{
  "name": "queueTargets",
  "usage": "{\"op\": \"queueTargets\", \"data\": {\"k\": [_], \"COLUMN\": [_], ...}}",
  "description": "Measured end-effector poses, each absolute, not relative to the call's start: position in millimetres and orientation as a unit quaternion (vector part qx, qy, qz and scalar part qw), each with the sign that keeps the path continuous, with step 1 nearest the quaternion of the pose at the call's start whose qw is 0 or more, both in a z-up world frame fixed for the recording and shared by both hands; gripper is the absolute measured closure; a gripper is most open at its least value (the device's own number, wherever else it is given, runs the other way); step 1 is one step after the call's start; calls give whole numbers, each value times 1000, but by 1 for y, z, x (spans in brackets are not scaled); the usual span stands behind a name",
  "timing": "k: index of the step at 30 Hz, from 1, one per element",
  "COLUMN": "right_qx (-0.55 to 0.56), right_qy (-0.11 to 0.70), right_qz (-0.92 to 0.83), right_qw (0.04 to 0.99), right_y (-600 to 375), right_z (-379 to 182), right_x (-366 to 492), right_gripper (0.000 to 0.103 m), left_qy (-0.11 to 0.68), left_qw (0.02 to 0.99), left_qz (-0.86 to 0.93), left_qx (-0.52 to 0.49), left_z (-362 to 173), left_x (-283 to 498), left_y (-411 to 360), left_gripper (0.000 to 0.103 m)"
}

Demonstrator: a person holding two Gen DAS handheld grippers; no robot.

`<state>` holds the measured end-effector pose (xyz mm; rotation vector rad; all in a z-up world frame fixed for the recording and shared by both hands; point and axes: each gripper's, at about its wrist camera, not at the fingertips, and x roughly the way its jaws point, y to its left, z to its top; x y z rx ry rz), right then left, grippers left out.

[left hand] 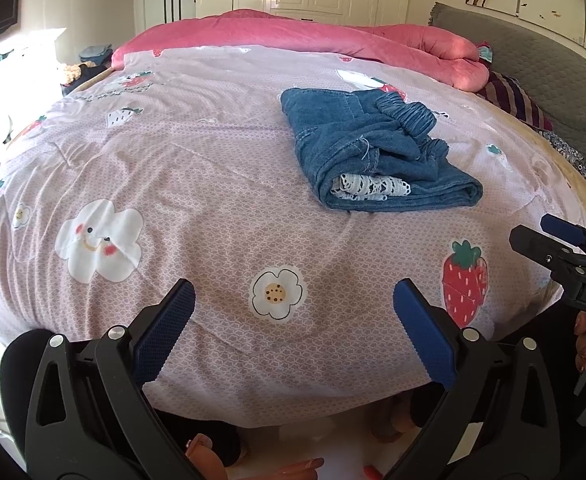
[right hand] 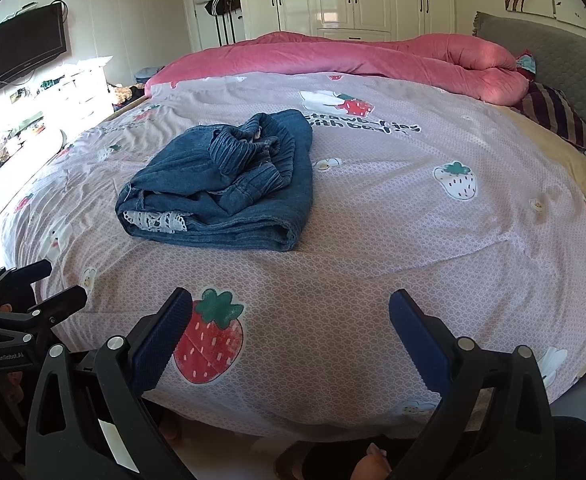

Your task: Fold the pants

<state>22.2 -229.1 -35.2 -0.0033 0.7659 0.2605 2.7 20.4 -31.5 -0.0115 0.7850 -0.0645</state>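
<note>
- Right now my left gripper [left hand: 293,332] has its blue-padded fingers spread wide with nothing between them, hanging over the near edge of the bed above the flower print.
- Likewise my right gripper [right hand: 291,340] is spread apart and empty, poised over the big strawberry print at the same near edge; each gripper shows at the margin of the other's view, so the two sit side by side, apart.
- Both point forward across the patterned bedspread [left hand: 181,184], roughly level and low at the bed's near edge, well short of the garment.
- Out from there, the pants [left hand: 373,148] lie on the bedspread as a compact denim bundle, ahead of and between the two grippers, closer to my right one's line.
- I judge the fold mostly made: layers are stacked, a white lace trim [right hand: 155,220] peeks from the near end, and the gathered elastic waistband [right hand: 245,148] sits bunched and untidy on top.
- Denim like this should be soft but fairly heavy, limp enough to sag if lifted by one point, not slippery.
- I would take it at the thick folded edge or the waistband, one gripper at each side, so the layers stay together.
</note>
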Motion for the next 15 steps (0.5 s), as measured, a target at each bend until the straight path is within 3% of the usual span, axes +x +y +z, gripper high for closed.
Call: {"op": "queueTargets", "data": {"k": [15], "right_qx": [15], "right_qy": [378], "right_qz": [98], "right_qw": [920], "right_y": [-248], "right_z": [-34], "right_x": [34], "right_gripper": [5], "left_qy": [380], "left_qw": [925], "left_qz": [-5], "left_qx": [1], "left_z": [-23], "left_x": [12], "left_y": [24], "left_gripper": [10]}}
